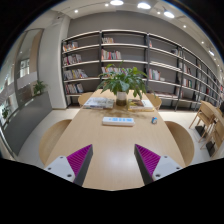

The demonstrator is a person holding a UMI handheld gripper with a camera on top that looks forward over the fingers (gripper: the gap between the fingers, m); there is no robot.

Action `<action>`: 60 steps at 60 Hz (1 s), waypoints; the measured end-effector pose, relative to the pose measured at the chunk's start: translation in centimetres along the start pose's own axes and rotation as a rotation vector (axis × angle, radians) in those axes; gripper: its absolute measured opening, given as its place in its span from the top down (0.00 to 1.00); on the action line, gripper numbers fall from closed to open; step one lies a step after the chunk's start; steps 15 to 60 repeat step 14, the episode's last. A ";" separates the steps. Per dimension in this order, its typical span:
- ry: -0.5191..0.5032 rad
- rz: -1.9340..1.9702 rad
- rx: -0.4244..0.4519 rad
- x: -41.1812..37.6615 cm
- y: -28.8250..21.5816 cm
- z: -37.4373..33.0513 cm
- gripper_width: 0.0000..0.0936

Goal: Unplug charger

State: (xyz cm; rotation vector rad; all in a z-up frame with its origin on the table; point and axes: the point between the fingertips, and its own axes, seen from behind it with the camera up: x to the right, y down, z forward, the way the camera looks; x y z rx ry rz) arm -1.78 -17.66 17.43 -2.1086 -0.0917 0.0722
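A white power strip (117, 121) lies flat on the light wooden table (110, 145), well beyond my fingers and just in front of a potted plant (122, 82). Something small and dark sits at the strip's right end; I cannot tell whether it is a charger. My gripper (112, 160) hovers over the table's near part, open, its two magenta pads (79, 158) set wide apart with only bare tabletop between them.
Papers or books (99, 100) lie behind the plant. Wooden chairs stand at the table's left (54, 138), right (182, 140) and far side. Bookshelves (120, 60) line the back wall, and another table with chairs (209, 118) is far right.
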 end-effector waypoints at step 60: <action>-0.017 0.024 0.016 -0.5 -0.3 -0.7 0.11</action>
